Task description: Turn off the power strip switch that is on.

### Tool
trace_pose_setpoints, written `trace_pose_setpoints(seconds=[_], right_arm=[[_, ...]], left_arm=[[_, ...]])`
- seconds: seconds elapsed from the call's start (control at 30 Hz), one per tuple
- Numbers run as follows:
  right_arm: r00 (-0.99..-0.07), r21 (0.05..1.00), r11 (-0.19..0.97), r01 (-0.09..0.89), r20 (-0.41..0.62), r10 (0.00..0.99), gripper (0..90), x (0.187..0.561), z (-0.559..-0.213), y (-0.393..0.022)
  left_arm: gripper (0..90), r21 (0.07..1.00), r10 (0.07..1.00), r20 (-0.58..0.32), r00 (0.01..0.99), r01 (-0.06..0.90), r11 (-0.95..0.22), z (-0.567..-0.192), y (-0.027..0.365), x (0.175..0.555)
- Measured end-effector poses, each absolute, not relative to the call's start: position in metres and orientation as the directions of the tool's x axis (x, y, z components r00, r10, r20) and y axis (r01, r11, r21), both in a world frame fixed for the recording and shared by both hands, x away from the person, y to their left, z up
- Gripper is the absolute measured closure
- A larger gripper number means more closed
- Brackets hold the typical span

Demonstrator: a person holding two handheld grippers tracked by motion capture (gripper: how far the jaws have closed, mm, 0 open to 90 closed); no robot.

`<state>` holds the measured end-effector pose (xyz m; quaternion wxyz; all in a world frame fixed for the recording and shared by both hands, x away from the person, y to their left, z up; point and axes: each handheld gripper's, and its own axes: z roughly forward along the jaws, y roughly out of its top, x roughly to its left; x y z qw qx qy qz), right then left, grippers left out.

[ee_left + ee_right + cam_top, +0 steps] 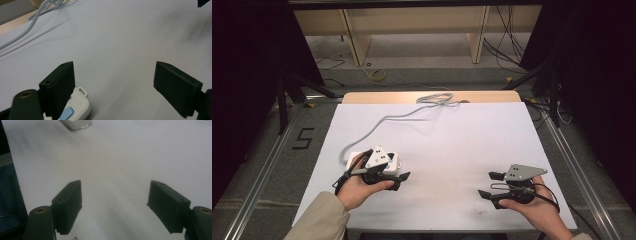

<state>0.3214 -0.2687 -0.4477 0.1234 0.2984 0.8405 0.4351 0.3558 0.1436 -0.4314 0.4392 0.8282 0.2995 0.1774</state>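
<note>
A white socket box point(393, 159) with a pale blue switch lies on the white table cover point(452, 140) at the left, and a grey cable point(387, 120) runs from it to the far edge. My left gripper point(401, 181) sits just in front of the box, pointing right, open with nothing between its pads. In the left gripper view the box point(80, 106) lies beside and outside the left pad, and the gripper point(115, 67) has bare cover between its jaws. My right gripper point(490, 185) rests at the near right, pointing left and open. In its own view the gripper point(116, 183) is empty, with the box point(76, 123) far off.
The cable coils point(437, 98) at the far edge on a wooden strip point(362, 97). Metal frame rails point(277, 145) run along both sides of the table. Loose cables point(507, 45) and shelving stand on the floor beyond. A trouser leg point(8, 195) is at the near edge.
</note>
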Motion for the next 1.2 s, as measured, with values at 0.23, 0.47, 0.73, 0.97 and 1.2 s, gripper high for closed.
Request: trace_pose_setpoints(seconds=[0.23,0.47,0.73,0.97,1.2], right_arm=[[-0.794,0.803,0.448,0.394,0.051,0.606,27.6,0.321,-0.448,-0.268],[-0.793,0.803,0.447,0.394,0.052,0.607,27.5,0.322,-0.448,-0.268],[-0.795,0.802,0.448,0.395,0.053,0.605,27.5,0.322,-0.449,-0.267],[-0.798,0.803,0.452,0.389,0.048,0.600,27.5,0.322,-0.449,-0.267],[-0.797,0.801,0.453,0.391,0.048,0.603,27.5,0.322,-0.448,-0.268]], left_arm=[[16.9,0.827,0.646,0.042,0.762,0.336,-0.450,-0.438,0.149,0.344],[16.2,0.811,0.632,0.059,0.773,0.333,-0.482,-0.445,0.158,0.331],[16.4,0.812,0.655,0.048,0.754,0.353,-0.465,-0.449,0.171,0.321],[16.6,0.799,0.658,0.059,0.751,0.359,-0.482,-0.453,0.172,0.320],[16.6,0.797,0.651,0.065,0.756,0.353,-0.490,-0.453,0.169,0.321]])
